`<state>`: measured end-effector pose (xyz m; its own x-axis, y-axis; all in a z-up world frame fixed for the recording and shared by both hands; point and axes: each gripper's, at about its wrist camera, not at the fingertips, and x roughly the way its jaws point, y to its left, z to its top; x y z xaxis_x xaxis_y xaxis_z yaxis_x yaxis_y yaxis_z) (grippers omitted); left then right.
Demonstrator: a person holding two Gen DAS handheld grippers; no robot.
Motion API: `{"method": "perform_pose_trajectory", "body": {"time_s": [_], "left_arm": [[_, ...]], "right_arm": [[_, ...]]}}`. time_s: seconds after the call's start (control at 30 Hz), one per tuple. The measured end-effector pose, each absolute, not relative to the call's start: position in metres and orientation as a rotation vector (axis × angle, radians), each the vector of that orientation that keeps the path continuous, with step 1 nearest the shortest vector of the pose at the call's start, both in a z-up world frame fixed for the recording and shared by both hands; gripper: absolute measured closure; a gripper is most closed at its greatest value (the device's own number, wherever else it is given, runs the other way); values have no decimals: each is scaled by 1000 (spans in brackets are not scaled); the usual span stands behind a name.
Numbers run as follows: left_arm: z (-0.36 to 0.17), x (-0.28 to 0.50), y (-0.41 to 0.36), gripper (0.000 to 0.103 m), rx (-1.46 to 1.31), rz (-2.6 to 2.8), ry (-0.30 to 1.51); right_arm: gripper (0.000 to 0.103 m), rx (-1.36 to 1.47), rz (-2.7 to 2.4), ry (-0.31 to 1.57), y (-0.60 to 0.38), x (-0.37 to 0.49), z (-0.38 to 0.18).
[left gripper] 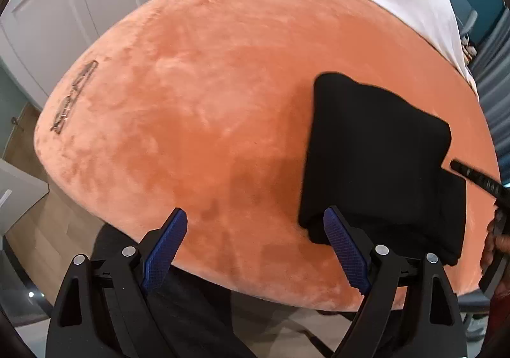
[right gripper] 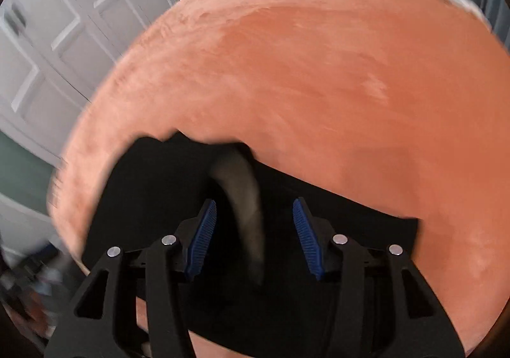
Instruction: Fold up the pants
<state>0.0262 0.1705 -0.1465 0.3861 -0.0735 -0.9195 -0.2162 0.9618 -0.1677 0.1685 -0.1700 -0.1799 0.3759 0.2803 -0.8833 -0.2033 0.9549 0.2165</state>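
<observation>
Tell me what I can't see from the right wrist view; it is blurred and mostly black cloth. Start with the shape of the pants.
Observer: In the left wrist view the pants lie as a compact folded bundle on the orange blanket.
Operator: Report the left hand-held gripper.
Observer: The left hand-held gripper is open, nothing between its fingers; one fingertip overlaps the bundle's near corner, contact unclear.
Operator: Name anything else on the bed.
Observer: A pair of eyeglasses lies near the blanket's far left edge, well apart from the pants.
</observation>
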Motion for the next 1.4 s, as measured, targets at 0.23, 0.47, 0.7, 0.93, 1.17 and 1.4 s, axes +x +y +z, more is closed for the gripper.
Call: {"method": "perform_pose_trajectory", "body": {"time_s": [0.23,0.47,0.7,0.93,1.17,1.4], "left_arm": [[-158,29,122,18,-224,-28,1219],[-149,41,92,18,-217,-95,1193],[-162,97,82,18,-193,55,1170],[-165,115,99,18,-227,76,1158],[-156,104,122,18,-337,128,1053],[-144,113,129,18,-393,91,1022]], "right_arm": [[53,408,621,1310,-140,160,-214],[96,409,765,1189,-99,194,-136],[81,241,782,1156,-50,256,-104],[45,207,573,1102,-142,217,-138],[46,410,628,1270,-167,166,-208],[54,402,729,1261,-118,157,-226]]}}
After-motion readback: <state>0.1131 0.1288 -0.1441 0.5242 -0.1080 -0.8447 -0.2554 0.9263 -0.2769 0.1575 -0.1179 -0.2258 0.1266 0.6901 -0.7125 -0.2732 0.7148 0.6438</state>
